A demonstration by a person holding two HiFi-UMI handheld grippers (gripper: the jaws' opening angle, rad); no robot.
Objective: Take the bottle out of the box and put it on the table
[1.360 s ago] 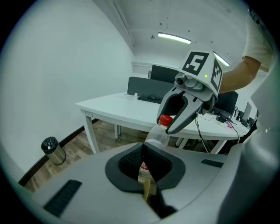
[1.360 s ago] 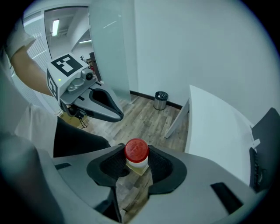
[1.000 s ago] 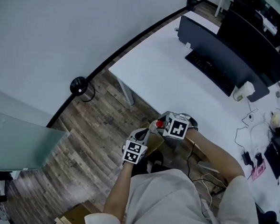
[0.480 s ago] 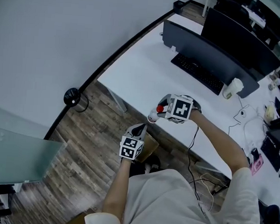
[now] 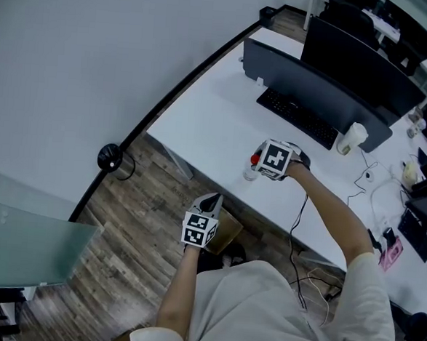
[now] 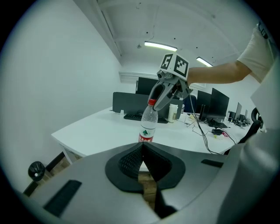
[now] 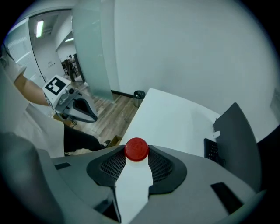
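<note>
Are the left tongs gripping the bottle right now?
No, the bottle is held at its red-capped neck by the right tongs, while the left tongs are closed on nothing.

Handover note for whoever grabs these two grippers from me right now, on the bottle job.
Right gripper: shut on the red cap of the bottle, which hangs upright over the white table near its edge.
Left gripper: shut, empty, above the cardboard box.
Done: bottle is out of the box.
Left: set the bottle on the table and let go. Its base is hidden, so contact with the table cannot be told.
</note>
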